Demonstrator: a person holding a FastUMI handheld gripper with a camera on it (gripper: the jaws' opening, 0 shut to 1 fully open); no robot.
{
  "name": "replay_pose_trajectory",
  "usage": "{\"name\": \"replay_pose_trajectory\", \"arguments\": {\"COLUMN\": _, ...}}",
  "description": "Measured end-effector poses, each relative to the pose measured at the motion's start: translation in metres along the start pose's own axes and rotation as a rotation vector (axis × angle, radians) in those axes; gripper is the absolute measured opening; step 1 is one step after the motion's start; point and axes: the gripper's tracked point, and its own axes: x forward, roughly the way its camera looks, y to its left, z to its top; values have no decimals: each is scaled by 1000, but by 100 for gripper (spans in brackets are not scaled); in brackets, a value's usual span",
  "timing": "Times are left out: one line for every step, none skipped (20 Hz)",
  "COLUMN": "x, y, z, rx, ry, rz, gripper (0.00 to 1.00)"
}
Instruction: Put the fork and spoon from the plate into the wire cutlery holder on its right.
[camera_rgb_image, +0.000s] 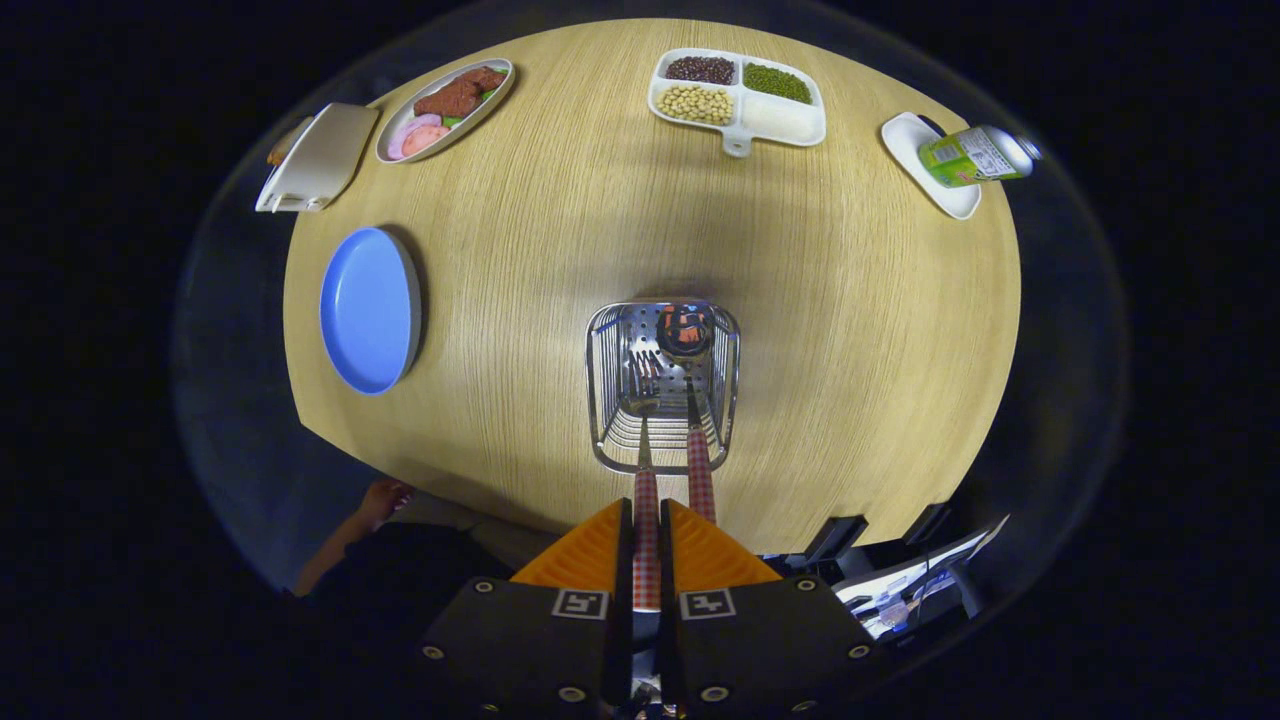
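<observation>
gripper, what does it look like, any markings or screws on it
The gripper has two wedge-shaped, ribbed fingers that taper forward from two boxy black blocks. Each block bears a square black-and-white marker near its front edge and round silver screws at the corners. The fingers are shut on the fork's checked handle, over the wire cutlery holder.

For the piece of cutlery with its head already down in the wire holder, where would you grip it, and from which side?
By its checked handle, from above. The spoon stands head-down in the wire cutlery holder, so that upper end is the reachable part. The gripper is shut on the fork handle in just this way.
</observation>
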Motion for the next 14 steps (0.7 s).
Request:
{"name": "replay_pose_trajectory", "arguments": {"x": 2, "y": -1, "z": 4, "rx": 14, "ry": -17, "rz": 0, "gripper": 12}}
{"name": "replay_pose_trajectory", "arguments": {"x": 1, "y": -3, "z": 9, "rx": 26, "ry": -34, "rz": 1, "gripper": 12}}
{"name": "replay_pose_trajectory", "arguments": {"x": -2, "y": -1, "z": 13, "rx": 38, "ry": -54, "rz": 10, "gripper": 12}}
{"name": "replay_pose_trajectory", "arguments": {"x": -3, "y": 0, "z": 17, "rx": 50, "ry": -72, "rz": 26, "gripper": 13}}
{"name": "replay_pose_trajectory", "arguments": {"x": -8, "y": 3, "z": 21, "rx": 63, "ry": -94, "rz": 50, "gripper": 13}}
{"name": "replay_pose_trajectory", "arguments": {"x": -11, "y": 6, "z": 26, "rx": 74, "ry": -123, "rz": 68, "gripper": 14}}
{"name": "replay_pose_trajectory", "arguments": {"x": -16, "y": 8, "z": 29, "rx": 81, "ry": -154, "rz": 80, "gripper": 15}}
{"name": "replay_pose_trajectory", "arguments": {"x": -21, "y": 10, "z": 35, "rx": 82, "ry": -190, "rz": 95, "gripper": 19}}
{"name": "replay_pose_trajectory", "arguments": {"x": -28, "y": 13, "z": 39, "rx": 86, "ry": -227, "rz": 107, "gripper": 21}}
{"name": "replay_pose_trajectory", "arguments": {"x": -37, "y": 16, "z": 44, "rx": 85, "ry": -273, "rz": 118, "gripper": 25}}
{"name": "replay_pose_trajectory", "arguments": {"x": -45, "y": 19, "z": 51, "rx": 83, "ry": -323, "rz": 124, "gripper": 30}}
{"name": "replay_pose_trajectory", "arguments": {"x": -53, "y": 19, "z": 55, "rx": 73, "ry": -371, "rz": 122, "gripper": 34}}
{"name": "replay_pose_trajectory", "arguments": {"x": -62, "y": 21, "z": 59, "rx": 67, "ry": -423, "rz": 122, "gripper": 38}}
{"name": "replay_pose_trajectory", "arguments": {"x": -72, "y": 24, "z": 62, "rx": 68, "ry": -476, "rz": 129, "gripper": 45}}
